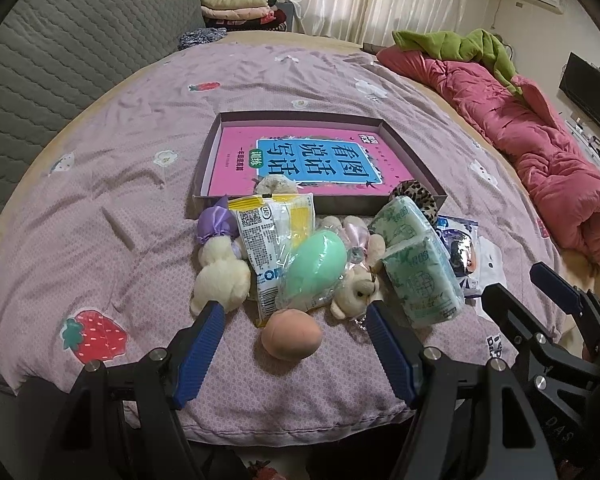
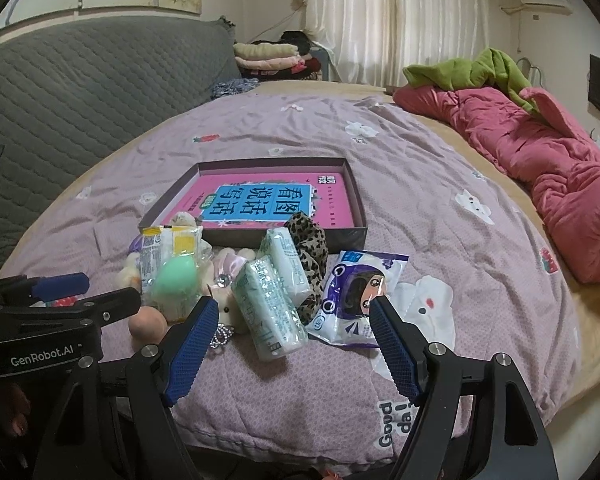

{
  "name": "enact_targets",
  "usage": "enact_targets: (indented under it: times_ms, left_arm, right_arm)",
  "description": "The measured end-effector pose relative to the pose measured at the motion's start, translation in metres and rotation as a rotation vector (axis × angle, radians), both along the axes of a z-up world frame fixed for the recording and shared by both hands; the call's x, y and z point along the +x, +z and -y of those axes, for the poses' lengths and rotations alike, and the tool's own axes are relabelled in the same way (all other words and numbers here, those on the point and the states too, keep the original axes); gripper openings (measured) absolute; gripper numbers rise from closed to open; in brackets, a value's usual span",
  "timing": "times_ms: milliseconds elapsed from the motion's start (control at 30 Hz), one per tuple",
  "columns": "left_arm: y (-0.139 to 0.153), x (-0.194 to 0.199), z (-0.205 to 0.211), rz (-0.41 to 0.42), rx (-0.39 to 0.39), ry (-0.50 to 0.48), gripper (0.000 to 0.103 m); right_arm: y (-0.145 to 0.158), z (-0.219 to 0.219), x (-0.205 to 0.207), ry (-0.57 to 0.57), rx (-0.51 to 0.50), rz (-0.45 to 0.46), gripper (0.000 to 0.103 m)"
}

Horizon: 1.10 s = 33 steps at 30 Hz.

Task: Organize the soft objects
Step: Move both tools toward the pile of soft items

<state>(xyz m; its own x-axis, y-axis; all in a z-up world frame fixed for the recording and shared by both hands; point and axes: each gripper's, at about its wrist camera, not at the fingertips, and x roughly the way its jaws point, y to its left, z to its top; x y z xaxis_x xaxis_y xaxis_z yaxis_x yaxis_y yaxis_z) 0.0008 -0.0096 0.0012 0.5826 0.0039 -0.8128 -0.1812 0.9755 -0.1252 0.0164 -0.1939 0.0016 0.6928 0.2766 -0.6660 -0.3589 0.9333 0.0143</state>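
A pile of soft things lies on the bed in front of a shallow box (image 1: 212, 148) (image 2: 358, 204) holding a pink book. In it are a peach sponge (image 1: 291, 339) (image 2: 148, 325), a bagged green egg sponge (image 1: 316, 268) (image 2: 177, 280), two plush bears (image 1: 220, 276) (image 1: 358, 290), two tissue packs (image 1: 420, 280) (image 2: 272, 312), a leopard scrunchie (image 2: 310, 248) and a purple packet (image 2: 360, 292). My left gripper (image 1: 294, 312) is open, just before the peach sponge. My right gripper (image 2: 292, 312) is open around the near tissue pack's end.
The bed has a lilac quilt (image 1: 120, 216) (image 2: 460, 240). A red duvet (image 1: 540, 152) (image 2: 540, 160) with a green cloth lies along the right side. A grey padded headboard (image 1: 60, 52) stands at the left. Folded clothes (image 1: 236, 8) sit at the far end.
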Motion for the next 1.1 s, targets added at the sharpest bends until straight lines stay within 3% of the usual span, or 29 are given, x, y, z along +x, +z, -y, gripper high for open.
enact_targets:
  times_ms: [667, 800, 1100]
  left_arm:
    - [-0.001, -0.001, -0.002, -0.003, -0.01, 0.007, 0.072]
    - [-0.003, -0.005, -0.008, 0.004, -0.041, 0.012, 0.073]
    - [-0.023, -0.007, -0.015, -0.061, -0.094, -0.005, 0.073]
  right_arm:
    - [0.0, 0.0, 0.0, 0.002, 0.001, 0.0, 0.079]
    - [-0.001, -0.001, 0.001, 0.0, 0.005, -0.006, 0.079]
    - [-0.006, 0.006, 0.008, -0.019, 0.032, -0.043, 0.079]
